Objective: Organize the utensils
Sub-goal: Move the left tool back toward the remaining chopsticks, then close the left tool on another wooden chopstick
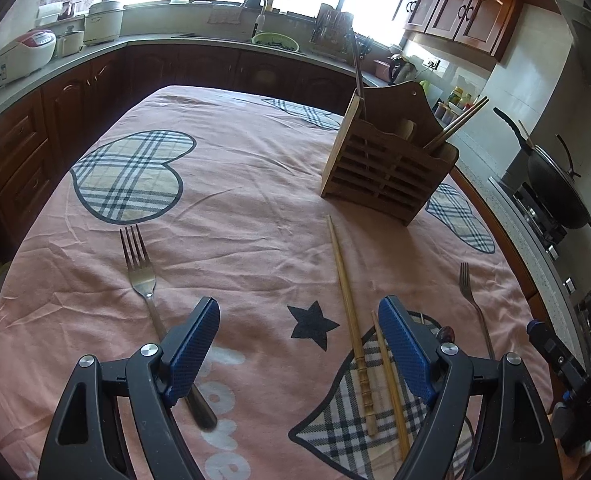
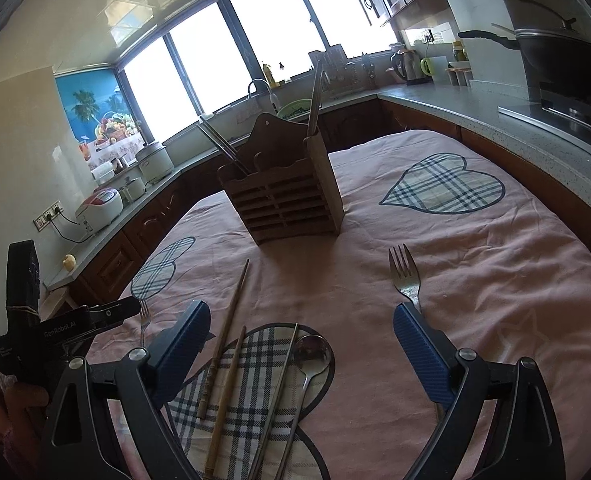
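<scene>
1. Hovering over the cloth point(image 1: 255, 220), the left gripper point(image 1: 299, 344) is held released; chopsticks point(image 1: 351, 320) lie between its fingers, a fork point(image 1: 141, 272) beside.
2. The right gripper point(image 2: 301, 332) is spread, empty; a spoon point(image 2: 311, 356) lies between its fingers, the holder point(image 2: 287, 200) ahead.

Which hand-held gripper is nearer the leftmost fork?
Left. The left hand-held gripper hovers over the leftmost fork; the right hand-held gripper sits farther right, over the chopsticks.

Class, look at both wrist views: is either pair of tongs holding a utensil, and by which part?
Nothing is held. The left tongs and right tongs both stand open over the utensils.
</scene>
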Motion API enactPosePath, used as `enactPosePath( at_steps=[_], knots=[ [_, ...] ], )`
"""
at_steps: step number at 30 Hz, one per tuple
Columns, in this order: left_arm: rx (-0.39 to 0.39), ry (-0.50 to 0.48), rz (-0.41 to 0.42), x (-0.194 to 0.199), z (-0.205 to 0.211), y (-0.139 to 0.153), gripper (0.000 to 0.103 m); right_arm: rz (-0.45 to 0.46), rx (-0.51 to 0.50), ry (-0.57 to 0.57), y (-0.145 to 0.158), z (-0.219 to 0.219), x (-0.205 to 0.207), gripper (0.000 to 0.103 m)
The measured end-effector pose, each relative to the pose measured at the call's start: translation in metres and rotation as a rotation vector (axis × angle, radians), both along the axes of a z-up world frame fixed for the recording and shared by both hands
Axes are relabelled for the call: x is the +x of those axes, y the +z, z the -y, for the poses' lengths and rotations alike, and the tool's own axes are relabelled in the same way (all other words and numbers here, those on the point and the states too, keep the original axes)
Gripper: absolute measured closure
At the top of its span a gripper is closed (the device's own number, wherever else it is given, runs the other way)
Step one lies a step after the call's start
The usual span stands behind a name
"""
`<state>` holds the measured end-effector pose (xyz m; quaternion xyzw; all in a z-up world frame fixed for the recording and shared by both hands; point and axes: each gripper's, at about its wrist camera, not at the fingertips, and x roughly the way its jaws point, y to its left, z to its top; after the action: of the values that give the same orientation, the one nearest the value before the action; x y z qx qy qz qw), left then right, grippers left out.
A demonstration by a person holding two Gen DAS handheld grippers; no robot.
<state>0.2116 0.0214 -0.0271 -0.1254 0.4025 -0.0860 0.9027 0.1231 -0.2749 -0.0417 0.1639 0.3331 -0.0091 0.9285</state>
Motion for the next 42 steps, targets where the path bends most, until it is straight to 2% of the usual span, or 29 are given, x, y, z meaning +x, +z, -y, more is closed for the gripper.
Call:
enactPosePath(
  at_steps=[3, 5, 8, 12, 22, 26, 33, 34, 37, 38, 41, 42],
  knots=[
    [0.015, 0.002, -0.022, 0.011, 0.001, -0.003, 0.022, -0.037, -0.012, 0.009, -0.009, -0.004, 0.005, 0.016],
    [0.022, 0.002, -0.028, 0.018, 0.001, -0.004, 0.022, -0.075, -0.024, 0.016, -0.016, -0.008, 0.008, 0.031],
    [0.030, -0.002, -0.035, 0.028, 0.003, -0.007, 0.022, -0.132, -0.040, 0.033, -0.030, -0.014, 0.013, 0.043],
    [0.041, -0.009, -0.044, 0.040, 0.007, -0.011, 0.022, -0.185, -0.056, 0.041, -0.044, -0.018, 0.017, 0.043],
    [0.079, -0.042, -0.082, 0.079, 0.026, -0.021, 0.022, -0.247, -0.101, 0.066, -0.064, -0.026, 0.035, 0.047],
    [0.107, -0.061, -0.089, 0.098, 0.038, -0.025, 0.022, -0.275, -0.104, 0.073, -0.068, -0.027, 0.043, 0.058],
    [0.153, -0.102, -0.113, 0.131, 0.061, -0.038, 0.023, -0.302, -0.133, 0.079, -0.072, -0.029, 0.052, 0.062],
    [0.161, -0.107, -0.115, 0.135, 0.065, -0.040, 0.023, -0.303, -0.138, 0.081, -0.072, -0.029, 0.053, 0.069],
    [0.184, -0.122, -0.122, 0.148, 0.076, -0.048, 0.023, -0.301, -0.125, 0.083, -0.073, -0.027, 0.053, 0.069],
    [0.191, -0.127, -0.126, 0.152, 0.080, -0.050, 0.024, -0.299, -0.120, 0.083, -0.073, -0.025, 0.053, 0.069],
    [0.212, -0.136, -0.140, 0.164, 0.089, -0.059, 0.035, -0.293, -0.106, 0.074, -0.071, -0.020, 0.052, 0.070],
    [0.217, -0.144, -0.150, 0.168, 0.092, -0.063, 0.041, -0.292, -0.103, 0.069, -0.071, -0.018, 0.052, 0.076]
  ],
)
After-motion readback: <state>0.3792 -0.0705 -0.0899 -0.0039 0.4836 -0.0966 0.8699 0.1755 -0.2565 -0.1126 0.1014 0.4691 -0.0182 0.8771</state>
